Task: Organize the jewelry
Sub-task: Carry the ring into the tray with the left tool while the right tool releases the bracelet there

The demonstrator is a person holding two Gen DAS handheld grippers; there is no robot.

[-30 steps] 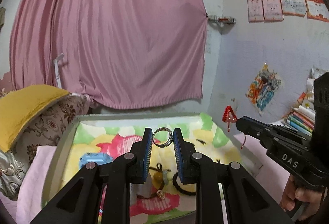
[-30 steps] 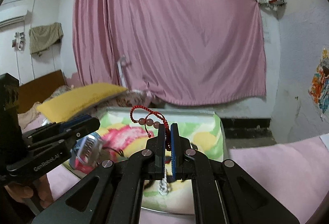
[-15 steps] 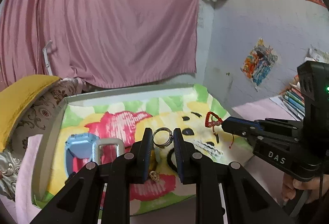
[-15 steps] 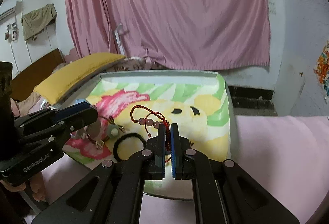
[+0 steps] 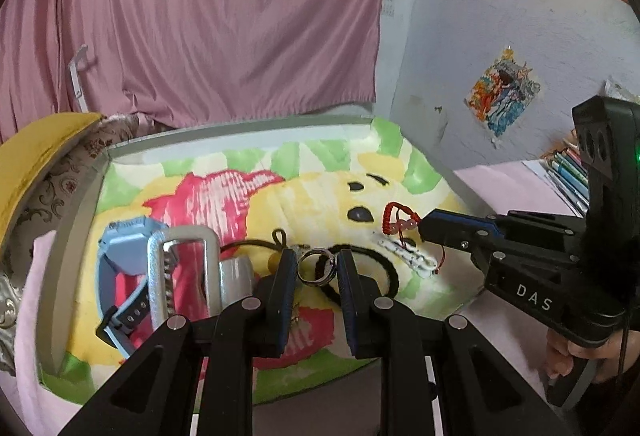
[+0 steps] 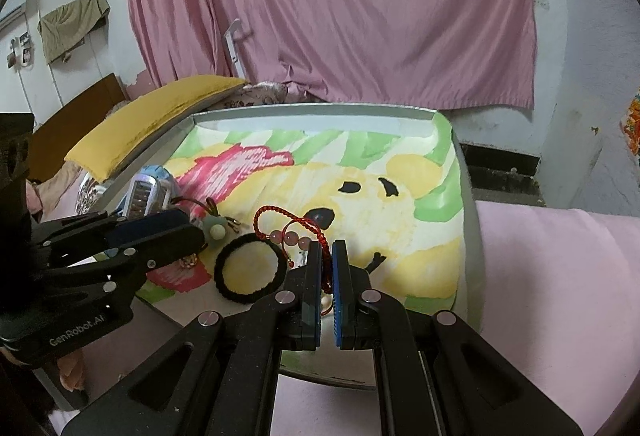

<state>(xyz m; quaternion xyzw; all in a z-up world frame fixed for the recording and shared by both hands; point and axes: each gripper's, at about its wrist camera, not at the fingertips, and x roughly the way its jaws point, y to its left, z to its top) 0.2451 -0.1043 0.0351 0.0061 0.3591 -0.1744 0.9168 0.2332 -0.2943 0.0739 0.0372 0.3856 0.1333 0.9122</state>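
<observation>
Over the tray (image 5: 76, 236), we carry jewelry for sorting.
Left gripper (image 5: 317, 268) clasps a ring (image 5: 316, 268); right gripper (image 6: 327, 256) pinches a red bracelet (image 6: 280, 222), both held clear of the clutter.

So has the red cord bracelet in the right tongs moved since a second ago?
Yes. The red cord bracelet came down: it was level with the tray's far rim, now it hangs over the mat.

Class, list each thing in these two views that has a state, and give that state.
left gripper: shut on silver ring
right gripper: shut on red cord bracelet
black hair tie: lying flat on tray
blue watch: lying on tray
pink curtain: drawn
</observation>
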